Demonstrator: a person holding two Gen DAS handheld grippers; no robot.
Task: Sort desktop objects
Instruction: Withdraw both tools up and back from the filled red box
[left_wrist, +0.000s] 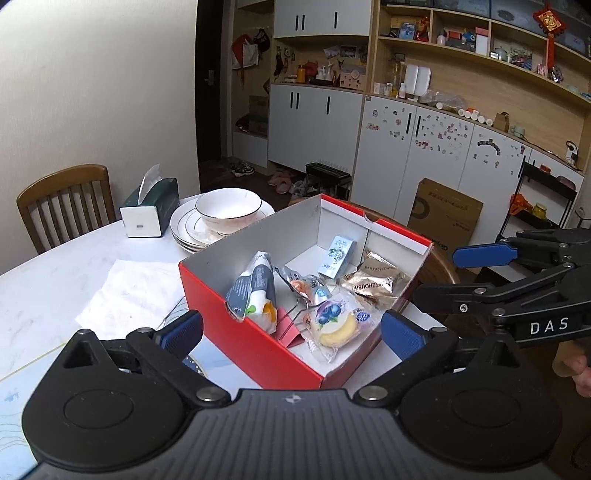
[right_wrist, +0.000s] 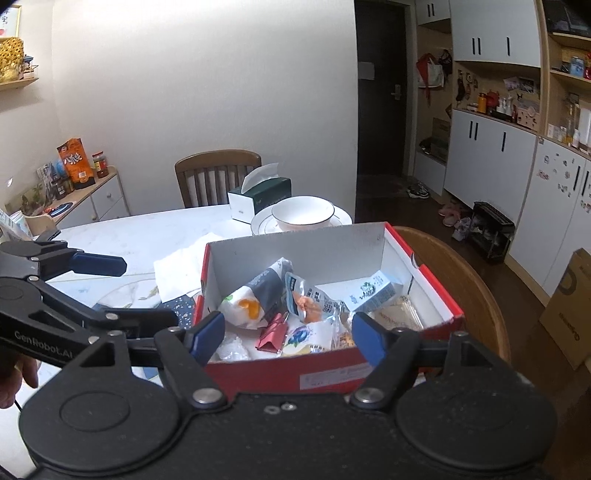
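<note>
A red shoebox (left_wrist: 255, 343) (right_wrist: 332, 373) stands on the white table. It holds snack packets, a small blue-white carton (left_wrist: 338, 256) (right_wrist: 373, 291), a pink binder clip (left_wrist: 286, 326) (right_wrist: 273, 334) and a blueberry cake packet (left_wrist: 332, 321). My left gripper (left_wrist: 291, 332) is open and empty, its fingers on either side of the box's near corner. My right gripper (right_wrist: 288, 332) is open and empty just before the box's near wall. In the left wrist view the right gripper (left_wrist: 443, 273) shows at the right, open.
A tissue box (left_wrist: 149, 208) (right_wrist: 258, 197), stacked plates with a bowl (left_wrist: 225, 214) (right_wrist: 301, 216) and a white napkin (left_wrist: 133, 295) (right_wrist: 181, 269) lie behind and left of the box. Wooden chairs (left_wrist: 62, 201) (right_wrist: 458, 273) stand at the table's edges.
</note>
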